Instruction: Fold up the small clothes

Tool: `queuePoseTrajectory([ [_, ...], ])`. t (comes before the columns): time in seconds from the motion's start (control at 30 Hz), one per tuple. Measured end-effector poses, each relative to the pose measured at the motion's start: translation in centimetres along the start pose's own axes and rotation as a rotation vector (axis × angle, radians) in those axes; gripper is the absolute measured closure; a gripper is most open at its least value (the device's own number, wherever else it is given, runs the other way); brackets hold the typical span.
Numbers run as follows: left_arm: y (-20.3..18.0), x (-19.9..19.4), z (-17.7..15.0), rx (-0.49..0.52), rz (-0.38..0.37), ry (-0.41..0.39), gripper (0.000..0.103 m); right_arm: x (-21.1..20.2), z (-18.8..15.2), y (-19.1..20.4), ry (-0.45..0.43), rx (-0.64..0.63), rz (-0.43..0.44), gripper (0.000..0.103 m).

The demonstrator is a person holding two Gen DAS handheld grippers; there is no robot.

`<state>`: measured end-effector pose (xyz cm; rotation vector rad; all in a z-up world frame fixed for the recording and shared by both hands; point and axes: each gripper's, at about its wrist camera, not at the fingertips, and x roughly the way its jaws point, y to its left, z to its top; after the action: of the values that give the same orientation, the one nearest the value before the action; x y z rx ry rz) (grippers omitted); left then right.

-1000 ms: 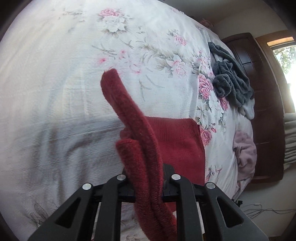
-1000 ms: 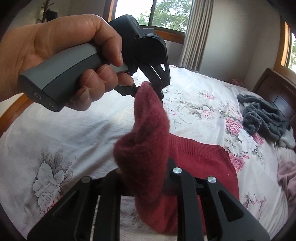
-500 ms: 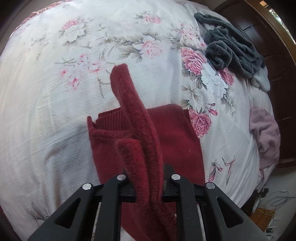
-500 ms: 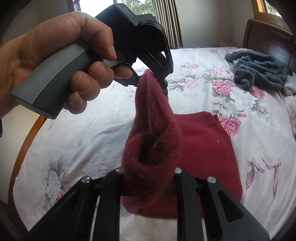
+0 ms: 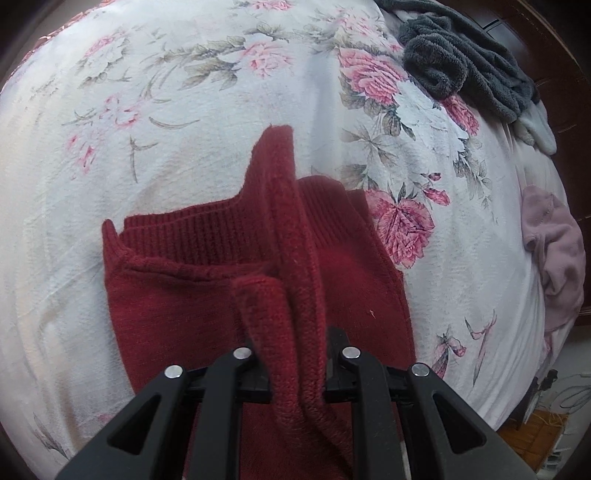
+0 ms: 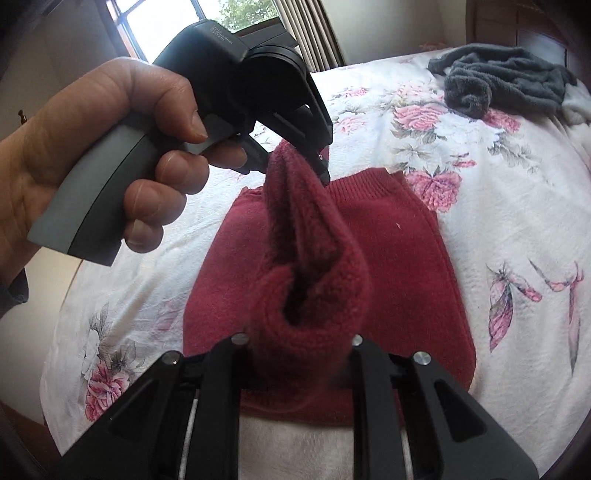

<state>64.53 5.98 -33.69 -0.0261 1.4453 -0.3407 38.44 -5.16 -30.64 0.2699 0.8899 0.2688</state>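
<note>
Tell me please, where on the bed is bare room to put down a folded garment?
The floral bedspread is bare beyond and left of the red sweater. A narrower strip runs between the sweater and the pink garment. The corner with the grey clothes is crowded. Both hand-held grippers, left and right, hold the sweater.

1. We're in a home bedroom: a wide bed fills both views, dressed in a white bedspread printed with pink roses.
2. Loose laundry lies about on it: a grey fleecy garment near the far edge, a pale pink garment at the side.
3. Dark wooden furniture stands right beside the bed.
4. Behind, there's a window with daylight and green leaves outside, and a curtain hanging beside it.
</note>
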Motion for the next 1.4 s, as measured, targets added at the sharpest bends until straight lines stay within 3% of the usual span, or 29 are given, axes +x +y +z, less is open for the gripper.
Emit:
queuePoseTrajectory([
  [0.8,-5.1,2.7,-0.1,0.045,0.126,-0.025,0.088,0.4,-1.6,-5.2,0.045,0.113,0.092,0.088],
  [1.2,-7.3,4.7,-0.6,0.047,0.220,-0.043,0.086,1.3,-2.1,-8.9,0.140,0.187,0.247,0.087],
  [1.27,-7.5,4.5,-0.7,0.039,0.213,-0.060,0.082,1.5,-2.0,-9.6,0.157,0.198,0.290,0.086],
  [1.3,-7.6,4.3,-0.8,0.034,0.185,-0.076,0.075,1.6,-2.0,-10.0,0.171,0.206,0.320,0.085],
  [1.37,-7.5,3.5,-1.0,0.027,0.122,-0.122,0.050,2.3,-2.1,-11.3,0.220,0.235,0.383,0.074],
  [1.4,-7.1,2.7,-1.2,0.015,0.076,-0.160,0.045,2.5,-2.1,-12.1,0.234,0.265,0.399,0.066],
])
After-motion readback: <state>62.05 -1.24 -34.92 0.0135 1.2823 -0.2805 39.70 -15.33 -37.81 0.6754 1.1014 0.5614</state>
